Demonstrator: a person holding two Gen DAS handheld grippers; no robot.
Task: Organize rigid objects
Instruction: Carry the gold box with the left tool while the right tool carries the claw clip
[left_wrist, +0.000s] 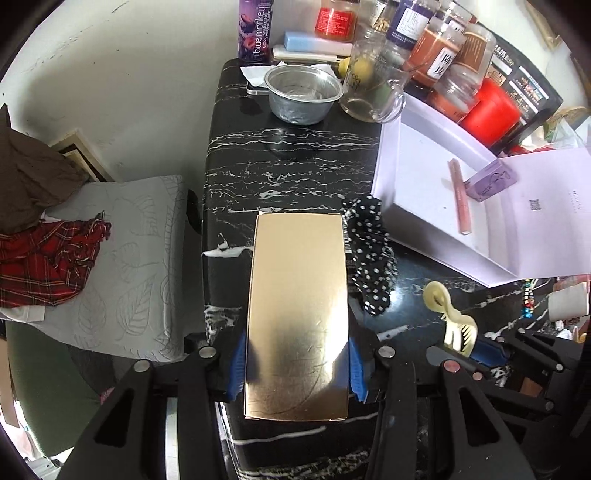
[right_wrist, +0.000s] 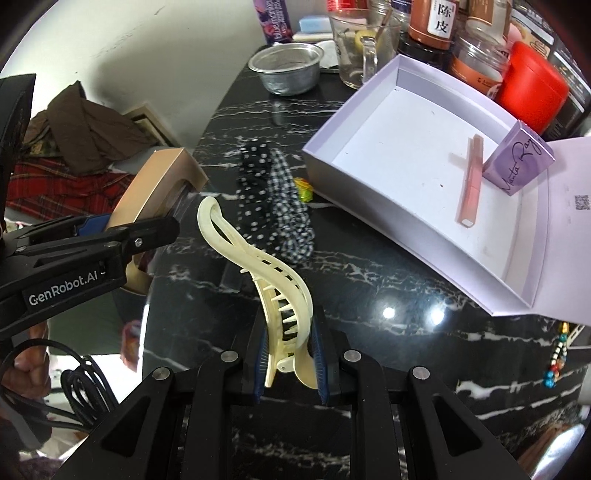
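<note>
My left gripper (left_wrist: 297, 369) is shut on a gold box (left_wrist: 299, 314), held lengthwise over the black marble table (left_wrist: 288, 162). The gold box also shows at the left of the right wrist view (right_wrist: 155, 188), in the left gripper (right_wrist: 110, 240). My right gripper (right_wrist: 290, 362) is shut on a cream hair claw clip (right_wrist: 273, 273), held above the table; the clip shows in the left wrist view too (left_wrist: 452, 317). An open white box (right_wrist: 417, 184) at the right holds a pink tube (right_wrist: 471, 184) and a purple carton (right_wrist: 519, 160).
A polka-dot fabric scrunchie (right_wrist: 280, 203) lies mid-table next to a small yellow-green wrapper (right_wrist: 303, 189). A foil bowl (right_wrist: 286, 68), glass mug (right_wrist: 360, 48), jars and a red tin (right_wrist: 532, 92) crowd the back. A bead string (right_wrist: 556, 362) hangs at the right edge. Clothes lie left of the table.
</note>
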